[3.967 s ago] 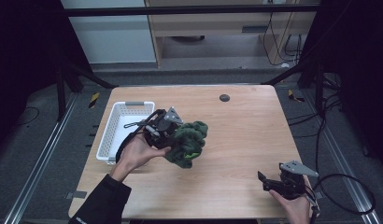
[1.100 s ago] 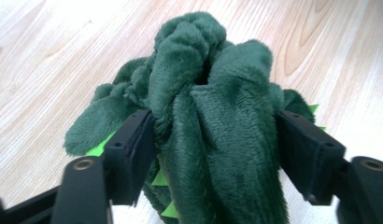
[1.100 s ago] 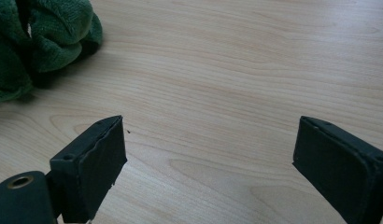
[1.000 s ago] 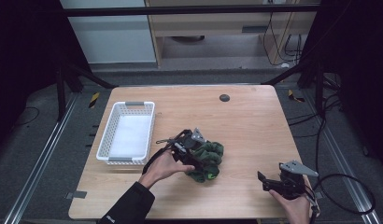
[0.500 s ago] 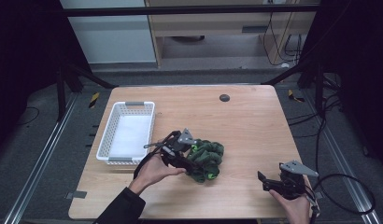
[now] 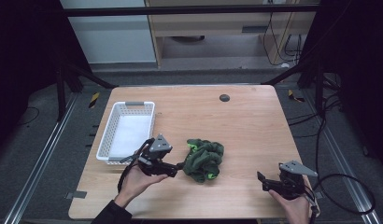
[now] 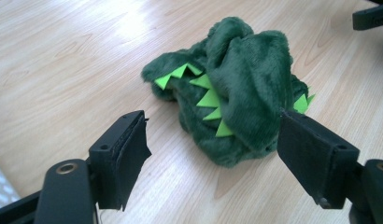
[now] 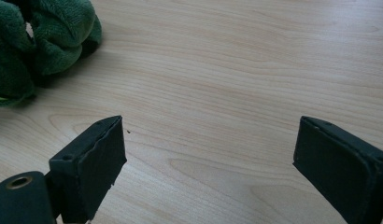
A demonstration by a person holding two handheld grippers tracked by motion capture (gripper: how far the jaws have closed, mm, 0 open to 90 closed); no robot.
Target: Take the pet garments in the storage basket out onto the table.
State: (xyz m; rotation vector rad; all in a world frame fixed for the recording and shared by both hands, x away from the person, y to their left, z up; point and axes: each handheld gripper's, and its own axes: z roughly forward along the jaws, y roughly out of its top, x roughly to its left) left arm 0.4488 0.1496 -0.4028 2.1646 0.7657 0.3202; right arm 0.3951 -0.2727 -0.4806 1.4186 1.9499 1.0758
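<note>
Sitting at the left side of your desk (image 6: 245,116), the white plastic basket (image 6: 126,130) has latticed walls and a rectangular shape, and nothing lies inside it but its pale bottom.

Your left gripper (image 6: 178,166) lies low over the desk between the basket and the green plush toy (image 6: 203,159), pointing at the toy. Its fingers (image 7: 122,156) stand well apart. In the left gripper view the toy sits just beyond the tips, partly between them; the right-hand pad there looks to be at the edge of the fur, but you cannot tell whether it touches. Nothing is clamped.

Your right gripper (image 6: 263,182) rests near the front right corner of the desk, well apart from the toy. Its fingers (image 8: 94,161) are wide apart too, with bare wood between them.

The toy is a crumpled heap of dark green, short-piled fur lying on the desk near the middle, toward your side. Bright lime triangles of flat felt run along it in a row like spikes. The desk is light wood with a fine grain and a small dark round insert (image 6: 224,98) near its far edge. The finger pads are black, flat and blocky.
</note>
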